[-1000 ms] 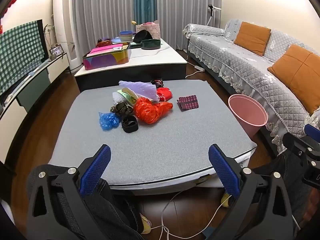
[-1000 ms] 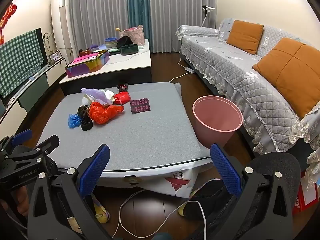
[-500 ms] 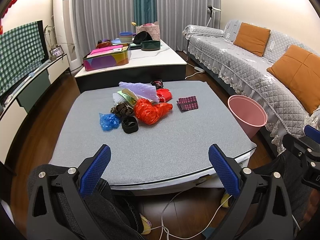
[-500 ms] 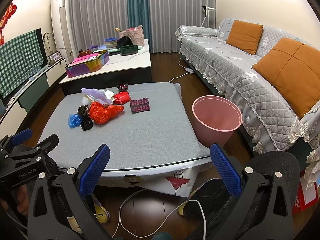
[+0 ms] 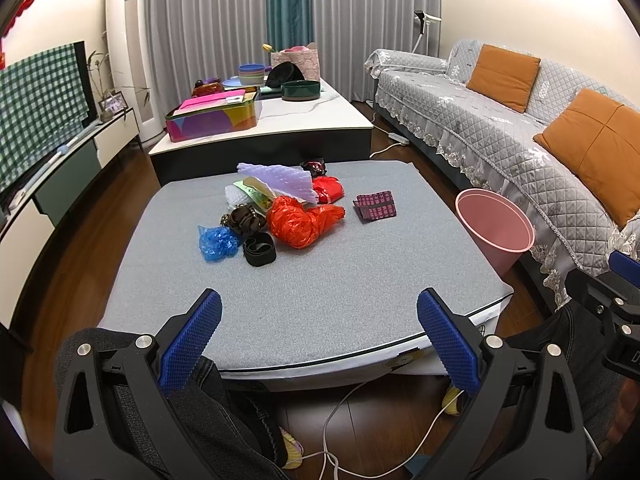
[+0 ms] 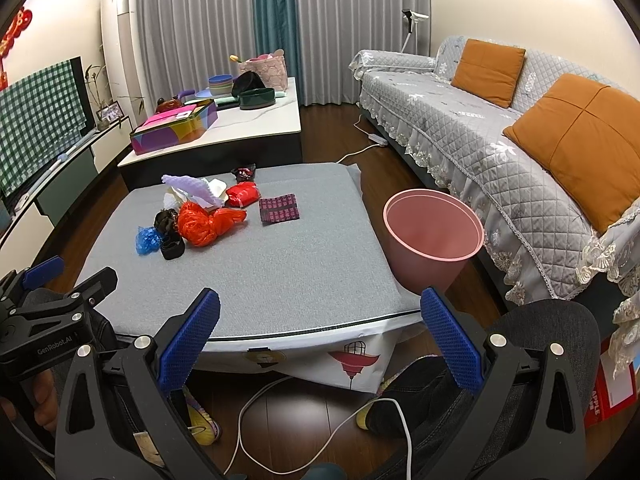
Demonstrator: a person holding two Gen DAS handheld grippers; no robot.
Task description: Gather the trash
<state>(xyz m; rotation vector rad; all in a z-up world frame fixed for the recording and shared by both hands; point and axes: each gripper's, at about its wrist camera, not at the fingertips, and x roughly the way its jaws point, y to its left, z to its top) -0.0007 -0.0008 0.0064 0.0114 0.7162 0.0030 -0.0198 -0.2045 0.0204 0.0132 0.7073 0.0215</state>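
A heap of trash lies on the far half of the grey padded table (image 5: 328, 304): an orange plastic bag (image 5: 300, 220), a blue crumpled bag (image 5: 216, 242), a black band (image 5: 260, 250), a brown bundle (image 5: 244, 218), a purple foam sheet (image 5: 276, 178), a red packet (image 5: 330, 190) and a dark patterned wrapper (image 5: 376, 206). A pink bin (image 6: 430, 236) stands on the floor right of the table. My left gripper (image 5: 318, 334) hangs open over the table's near edge, nothing between its fingers. My right gripper (image 6: 318, 336) is open too, near the table's front right corner.
A grey sofa (image 6: 480, 128) with orange cushions runs along the right. Behind the padded table stands a white-topped coffee table (image 5: 276, 120) with a colourful box and bowls. A TV cabinet (image 5: 60, 172) lines the left wall. White cables (image 6: 256, 404) lie on the wooden floor below.
Both grippers have stayed open and nearly still; the left view has crept slightly toward the table. The trash has not moved.
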